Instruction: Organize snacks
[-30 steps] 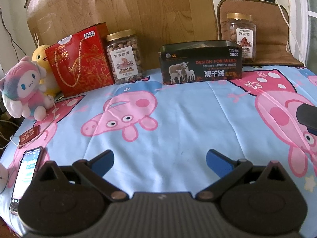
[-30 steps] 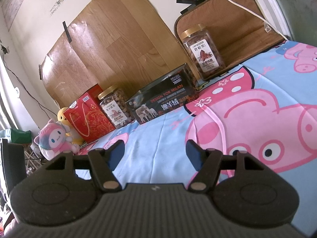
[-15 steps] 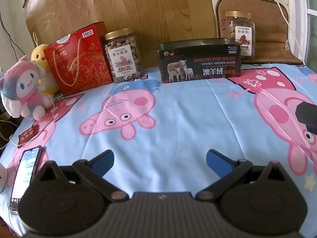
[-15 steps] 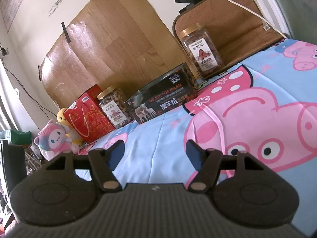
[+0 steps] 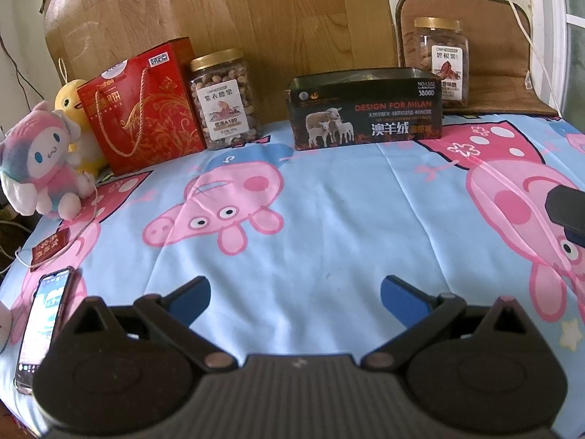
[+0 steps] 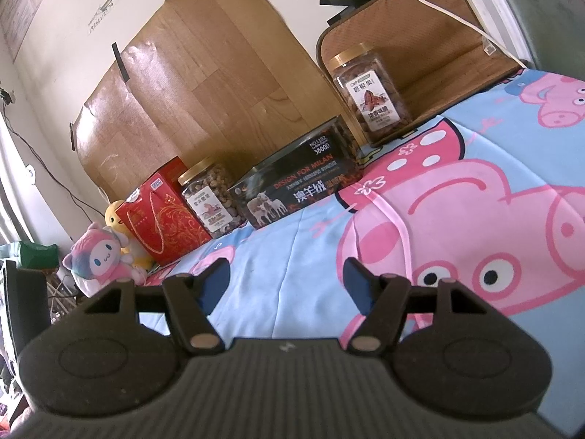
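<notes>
Along the far edge of the bed stand a red gift bag [image 5: 140, 109] [image 6: 162, 216], a gold-lidded jar of nuts [image 5: 223, 98] [image 6: 210, 197], a dark open tin box [image 5: 365, 109] [image 6: 299, 186] and a second gold-lidded jar [image 5: 440, 60] [image 6: 371, 95] behind the box's right end. My left gripper [image 5: 295, 298] is open above the blue cartoon-pig sheet, well short of the row. My right gripper [image 6: 287, 278] is also open and holds nothing, low over the sheet. Part of the right gripper [image 5: 568, 212] shows at the right edge of the left wrist view.
Two plush toys [image 5: 40, 168] [image 6: 98, 256] sit at the far left beside the red bag. A phone [image 5: 42, 325] and a small red packet [image 5: 51, 248] lie on the sheet's left edge. A brown cushion [image 5: 501, 47] and wooden board [image 5: 256, 18] lean on the wall behind.
Both views have crept slightly closer to the row of snacks, and the right view has tilted a little. Both grippers stay open and nothing on the bed has moved.
</notes>
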A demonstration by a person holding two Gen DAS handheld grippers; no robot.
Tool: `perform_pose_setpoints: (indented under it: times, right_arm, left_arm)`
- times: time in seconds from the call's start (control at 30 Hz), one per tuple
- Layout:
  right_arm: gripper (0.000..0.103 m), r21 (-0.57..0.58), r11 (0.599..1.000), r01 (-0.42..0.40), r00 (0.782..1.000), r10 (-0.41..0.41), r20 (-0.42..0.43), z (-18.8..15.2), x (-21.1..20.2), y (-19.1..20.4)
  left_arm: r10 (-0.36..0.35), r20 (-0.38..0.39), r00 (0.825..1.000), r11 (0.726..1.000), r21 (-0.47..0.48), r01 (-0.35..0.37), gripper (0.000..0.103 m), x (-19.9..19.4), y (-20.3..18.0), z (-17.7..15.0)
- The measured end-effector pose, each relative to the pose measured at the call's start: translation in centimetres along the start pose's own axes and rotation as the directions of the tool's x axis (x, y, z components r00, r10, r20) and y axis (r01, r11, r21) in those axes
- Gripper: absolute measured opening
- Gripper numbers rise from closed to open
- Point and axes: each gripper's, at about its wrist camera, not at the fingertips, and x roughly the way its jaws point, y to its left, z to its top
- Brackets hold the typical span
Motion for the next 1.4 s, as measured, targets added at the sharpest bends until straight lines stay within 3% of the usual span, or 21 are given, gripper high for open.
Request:
perform_pose_setpoints:
  times: [0.5, 0.8, 0.97, 1.17, 1.4]
  right_arm:
    - [0.073, -0.001, 1.000, 0.019, 1.000, -0.019, 0.004, 0.4, -0.1, -0.4]
    - [0.073, -0.051, 0.998, 0.033, 0.999, -0.032, 0.030, 2.1, -0.3, -0.3]
    - [0.074, -0.076, 0.996, 0.050, 0.998, -0.047, 0.040, 2.4, -0.2, -0.3]
    - [0.075, -0.101, 0.993, 0.064, 0.997, -0.061, 0.037, 2.8, 0.1, -0.2]
    - [0.077, -0.106, 0.990, 0.090, 0.995, -0.085, 0.057, 3.2, 0.2, -0.3]
  left_arm:
    - [-0.072, 0.025, 0.997, 0.997, -0.005, 0.072, 0.103, -0.3, 0.0, 1.6]
    - [-0.068, 0.139, 0.988, 0.994, -0.080, 0.079, 0.103, -2.0, 1.5, 3.4]
    - [-0.049, 0.164, 0.985, 0.996, -0.064, 0.060, 0.103, -2.0, 1.6, 3.8]
    - [-0.097, 0.150, 0.984, 0.993, -0.055, 0.106, 0.103, -1.7, 1.3, 4.6]
    - [-0.070, 0.117, 0.991, 0.996, -0.044, 0.076, 0.103, -0.2, 1.2, 5.5]
